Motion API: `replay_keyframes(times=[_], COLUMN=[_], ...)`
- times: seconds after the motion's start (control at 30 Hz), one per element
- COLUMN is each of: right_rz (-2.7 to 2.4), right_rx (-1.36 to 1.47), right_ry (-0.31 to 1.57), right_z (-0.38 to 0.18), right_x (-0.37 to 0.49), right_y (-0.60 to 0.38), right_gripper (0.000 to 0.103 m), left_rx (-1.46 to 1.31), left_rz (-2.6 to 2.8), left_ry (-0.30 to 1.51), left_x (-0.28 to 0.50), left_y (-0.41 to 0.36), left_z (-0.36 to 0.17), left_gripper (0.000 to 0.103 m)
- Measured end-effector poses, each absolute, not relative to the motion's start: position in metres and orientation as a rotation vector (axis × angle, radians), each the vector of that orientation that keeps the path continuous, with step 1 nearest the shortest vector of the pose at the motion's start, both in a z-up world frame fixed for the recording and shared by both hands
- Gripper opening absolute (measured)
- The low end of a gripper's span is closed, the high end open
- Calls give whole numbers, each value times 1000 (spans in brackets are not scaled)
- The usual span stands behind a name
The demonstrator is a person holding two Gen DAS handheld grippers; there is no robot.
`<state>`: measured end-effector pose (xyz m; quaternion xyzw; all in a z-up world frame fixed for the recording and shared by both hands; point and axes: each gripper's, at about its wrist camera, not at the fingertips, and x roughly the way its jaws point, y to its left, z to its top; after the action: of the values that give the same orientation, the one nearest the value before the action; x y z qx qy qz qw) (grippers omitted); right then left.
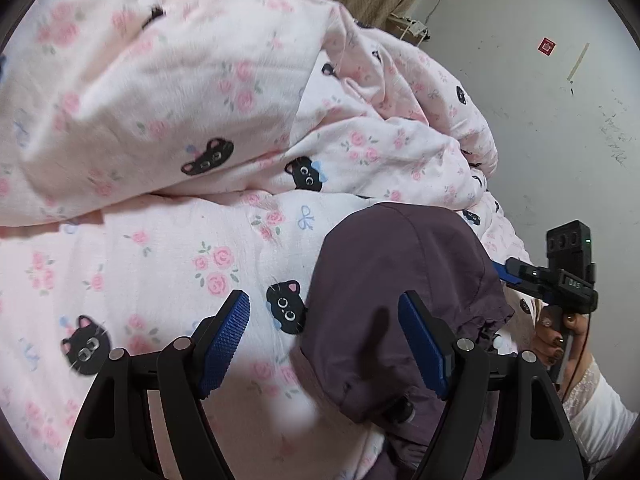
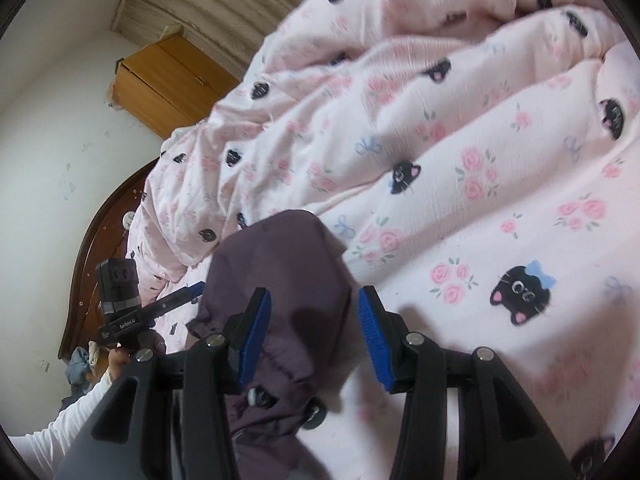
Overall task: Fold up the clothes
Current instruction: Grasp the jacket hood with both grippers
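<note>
Purple garment [image 1: 400, 300] — a dark, crumpled piece with round buttons [image 2: 314, 414] along its near edge — lies on the pink duvet [image 1: 180, 248], the one printed with roses, blue bows and black cat faces. Behind it the duvet is heaped into a thick fold [image 1: 160, 80].

My left gripper [image 1: 324, 340] hangs over the garment's left edge with its jaws spread wide: the blue pad on the right sits above purple cloth, the one on the left above the duvet. Nothing is pinched between them. My right gripper [image 2: 314, 340] stands with its jaws partly apart over the garment's right side; the left pad looks to be resting against the cloth, though I cannot be sure it touches, and the right pad is over bare duvet. Neither tool grips anything.

Each camera catches the other gripper at the far side of the garment, with my hand [image 1: 556, 340] on its handle and a white sleeve [image 1: 600, 412] below. Beyond the bed I see a brown curved headboard [image 2: 92, 248], a wooden cabinet [image 2: 168, 84] and a white wall [image 1: 560, 140].
</note>
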<state>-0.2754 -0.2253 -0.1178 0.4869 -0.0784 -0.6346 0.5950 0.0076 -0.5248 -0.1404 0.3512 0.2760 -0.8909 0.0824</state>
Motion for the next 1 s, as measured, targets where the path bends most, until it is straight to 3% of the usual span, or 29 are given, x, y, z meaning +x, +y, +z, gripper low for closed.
replay_keyframes(times=[0.3,0.7,1.0], right_rz=[-1432,-1395,-1382], right_rx=[1192,1206,1203], right_ry=[-156,-218,-235], right_z=[-144,-147,-145], right_x=[-277,-279,-278], right_y=[-250,-261,-263], right_gripper=[47,47,32], left_rx=[1031,1016,1040], left_rz=[-2728,-2746,-2728], left_ry=[941,938,918], left_x=[-9,-9,-12], left_y=[-526,-526,-524], left_z=[-160,-160,-157], left_gripper=[72,72,71])
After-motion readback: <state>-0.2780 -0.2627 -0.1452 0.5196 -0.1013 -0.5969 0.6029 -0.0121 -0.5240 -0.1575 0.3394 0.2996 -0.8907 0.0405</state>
